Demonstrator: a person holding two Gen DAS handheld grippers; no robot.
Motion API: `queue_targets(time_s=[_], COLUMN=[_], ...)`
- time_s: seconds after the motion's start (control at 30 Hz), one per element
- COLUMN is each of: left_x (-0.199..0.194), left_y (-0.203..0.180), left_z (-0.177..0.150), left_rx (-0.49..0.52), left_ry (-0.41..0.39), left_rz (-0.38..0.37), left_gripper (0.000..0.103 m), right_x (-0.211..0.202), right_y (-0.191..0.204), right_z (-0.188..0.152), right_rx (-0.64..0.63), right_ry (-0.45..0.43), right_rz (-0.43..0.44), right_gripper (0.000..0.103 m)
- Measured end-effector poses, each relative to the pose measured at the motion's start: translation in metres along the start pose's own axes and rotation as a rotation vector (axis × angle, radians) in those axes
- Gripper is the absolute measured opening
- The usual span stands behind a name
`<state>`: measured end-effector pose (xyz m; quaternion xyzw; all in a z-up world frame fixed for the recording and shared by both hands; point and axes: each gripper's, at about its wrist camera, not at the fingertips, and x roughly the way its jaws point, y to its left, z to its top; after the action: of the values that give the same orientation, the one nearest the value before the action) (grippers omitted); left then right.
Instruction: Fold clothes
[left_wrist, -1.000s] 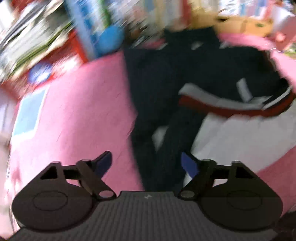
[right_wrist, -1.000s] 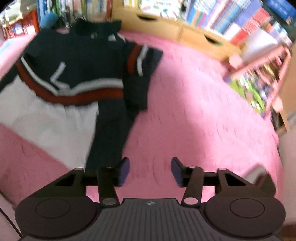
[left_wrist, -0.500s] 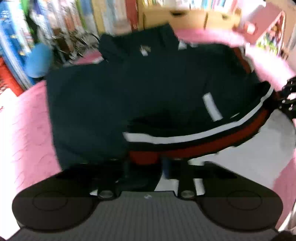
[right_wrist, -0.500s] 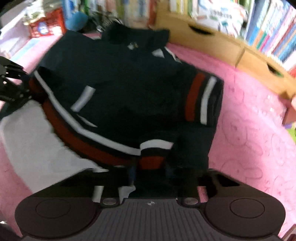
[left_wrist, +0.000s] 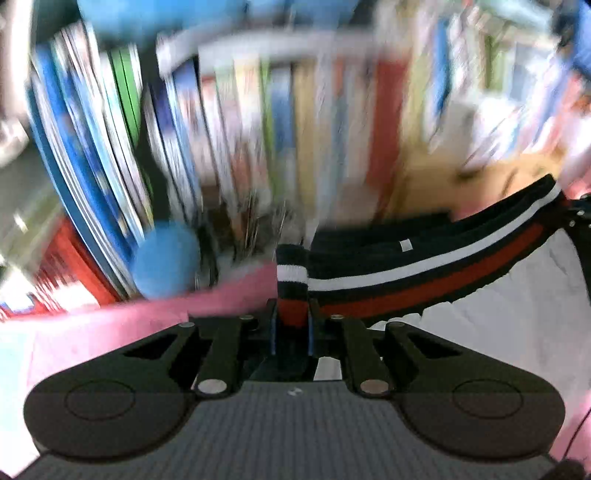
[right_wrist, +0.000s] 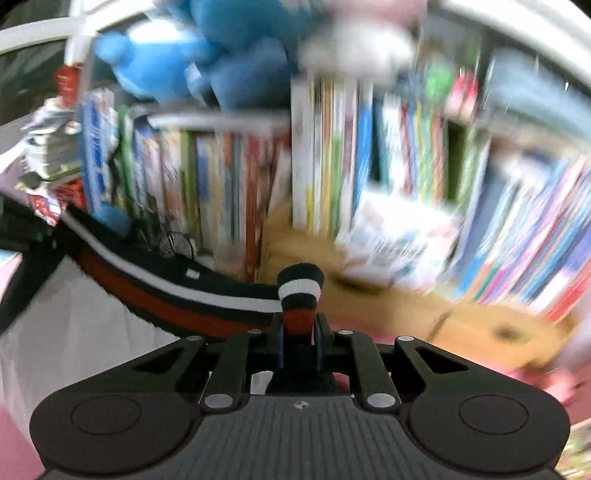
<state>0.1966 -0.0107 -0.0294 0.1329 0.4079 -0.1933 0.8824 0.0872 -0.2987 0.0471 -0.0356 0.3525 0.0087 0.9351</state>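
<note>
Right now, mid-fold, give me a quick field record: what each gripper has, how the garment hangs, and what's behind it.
left gripper: shut on a striped fold of the sweater
right gripper: shut on another striped fold of the sweater
sweater state: stretched between the two grippers; white lower part hangs below the stripes
surface: pink cover below
background: bookshelf with books, blurred; blue plush toy on top
image quality: motion blur

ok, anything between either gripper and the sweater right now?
No. Both sets of jaws are shut directly on the sweater: left gripper and right gripper each pinch a striped cuff, the body stretched between them.
</note>
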Motion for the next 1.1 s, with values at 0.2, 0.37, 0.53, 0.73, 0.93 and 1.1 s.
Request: queue_targets(time_s=[0.2, 0.37, 0.53, 0.73, 0.93, 1.1], left_x=[0.047, -0.007, -0.097, -0.098, -0.072, -0.063], left_y=[-0.011, 0.013, 0.020, -0.027, -0.022, -0.007], left_z=[-0.017, -0.011, -0.055, -0.149, -0.169, -0.159], left_rx=[0.072, 0.016, -0.011, 0.041, -0.049, -0.030], left_ry=[0.073, -0.004, -0.117, 0.131, 0.170, 0.157], left_rz=[0.108, 0.144, 0.166, 0.193, 0.279, 0.369], left_gripper=[0.027, 0.046, 0.079, 0.078, 0.078, 0.083], right_x=[0.089, 0.044, -0.037, -0.108, -0.104, -0.075], right_y=[0.019, 0.018, 0.038, 0.055, 0.048, 0.004], right_z=[-0.037, -0.037, -0.088, -0.154, -0.173, -0.184], right_rx=[-0.070, -0.004, -0.039, -0.035, 0.027, -0.079], right_ry=[0.157, 0.103, 0.098, 0.173, 0.155, 0.290], right_rz=[-0.084, -0.152, -0.192, -0.211, -0.248, -0.394], right_gripper=[0.040, 0.061, 0.092, 0.067, 0.053, 0.009])
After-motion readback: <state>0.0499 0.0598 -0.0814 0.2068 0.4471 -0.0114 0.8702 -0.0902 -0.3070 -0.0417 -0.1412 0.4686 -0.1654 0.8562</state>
